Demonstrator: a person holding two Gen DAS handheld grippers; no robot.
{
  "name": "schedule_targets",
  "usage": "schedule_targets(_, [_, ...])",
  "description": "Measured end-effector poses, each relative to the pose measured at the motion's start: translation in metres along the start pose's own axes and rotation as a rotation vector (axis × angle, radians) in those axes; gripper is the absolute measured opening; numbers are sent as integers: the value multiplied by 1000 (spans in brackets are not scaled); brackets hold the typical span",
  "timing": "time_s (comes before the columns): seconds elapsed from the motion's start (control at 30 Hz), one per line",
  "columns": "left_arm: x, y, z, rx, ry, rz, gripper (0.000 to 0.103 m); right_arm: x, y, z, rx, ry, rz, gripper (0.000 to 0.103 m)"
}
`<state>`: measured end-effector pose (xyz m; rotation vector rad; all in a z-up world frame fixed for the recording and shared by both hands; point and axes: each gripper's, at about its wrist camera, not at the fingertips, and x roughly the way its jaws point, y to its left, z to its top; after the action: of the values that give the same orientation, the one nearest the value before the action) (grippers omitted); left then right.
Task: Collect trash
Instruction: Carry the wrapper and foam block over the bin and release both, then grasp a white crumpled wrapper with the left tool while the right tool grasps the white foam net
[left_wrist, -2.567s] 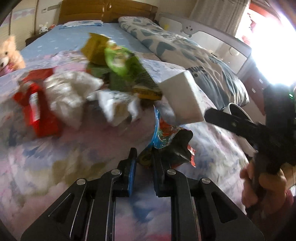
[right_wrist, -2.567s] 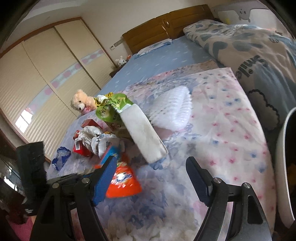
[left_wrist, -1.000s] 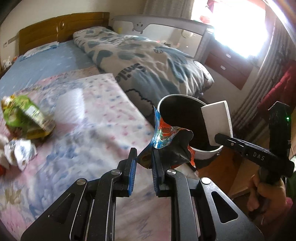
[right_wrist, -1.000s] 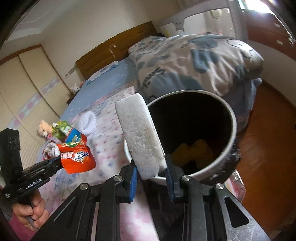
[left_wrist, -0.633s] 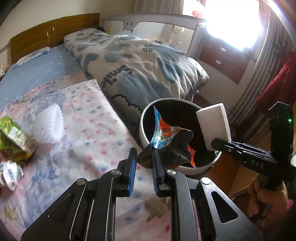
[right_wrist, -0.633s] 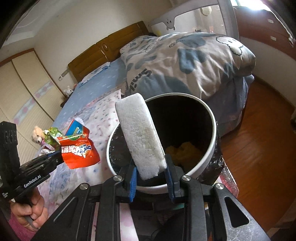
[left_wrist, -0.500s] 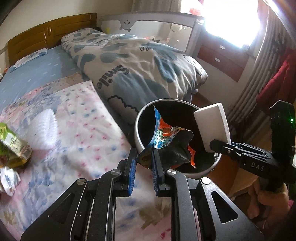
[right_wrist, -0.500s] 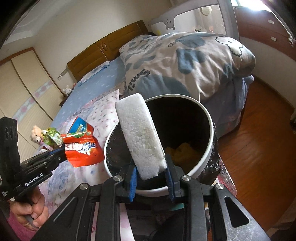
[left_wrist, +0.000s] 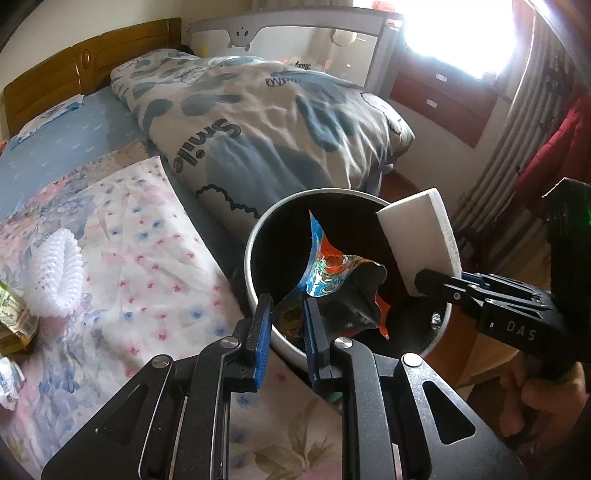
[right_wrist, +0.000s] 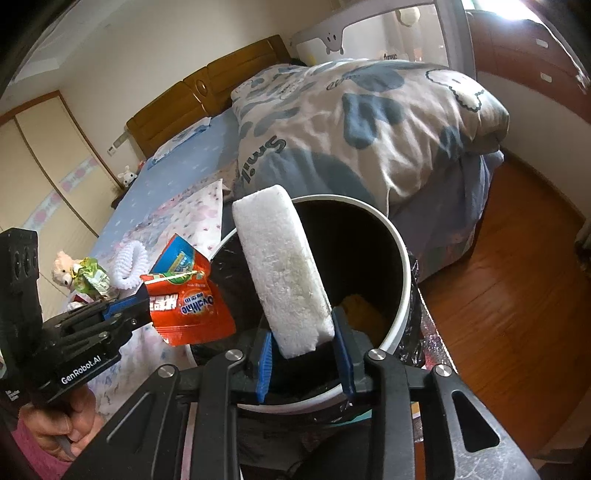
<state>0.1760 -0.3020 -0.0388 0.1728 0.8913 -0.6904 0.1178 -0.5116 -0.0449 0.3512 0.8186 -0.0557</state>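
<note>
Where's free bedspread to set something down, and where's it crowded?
Free: floral bedspread between the white knitted piece, the Smile duvet and the trash bin. Crowded: far-left edge with wrappers, and the bin mouth, where both grippers hold trash.

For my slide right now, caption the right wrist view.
Right tool holds white foam block over trash bin.

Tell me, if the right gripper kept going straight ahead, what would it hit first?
Probably the bin's dark inside: the right gripper, holding the white foam block, points into its open mouth. Depth is uncertain.
</note>
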Motion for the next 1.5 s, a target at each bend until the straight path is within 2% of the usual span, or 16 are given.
schedule_targets(0.07, [3, 1, 1, -7, 15, -6, 22, 2, -1, 2, 0, 6, -7, 36])
schedule_targets(0.13, [3, 3, 0, -19, 17, -10, 44, 4, -2, 2, 4, 14, -11, 39])
schedule_targets(0.2, [0, 3, -1, -18, 1, -2, 50, 2, -3, 3, 12, 9, -11, 51])
schedule_targets(0.23, [-2, 3, -2, -17, -1, -3, 50, 1, -3, 2, 16, 2, -8, 56])
schedule_targets(0.43, [-17, 11, -18, -29, -16, 12, 51, -9, 3, -2, 24, -36, -2, 57])
schedule_targets(0.67, [-44, 39, -50, -104, -36, 52, 57, -17, 27, -10, 19, -88, 32, 75])
schedule_targets(0.83, [-63, 66, -72, -162, -40, 92, 58, -14, 56, -18, -8, -100, 79, 80])
schedule_targets(1.5, [-114, 168, -136, -400, -76, 242, 59, 34, 161, -44, -125, 7, 232, 82])
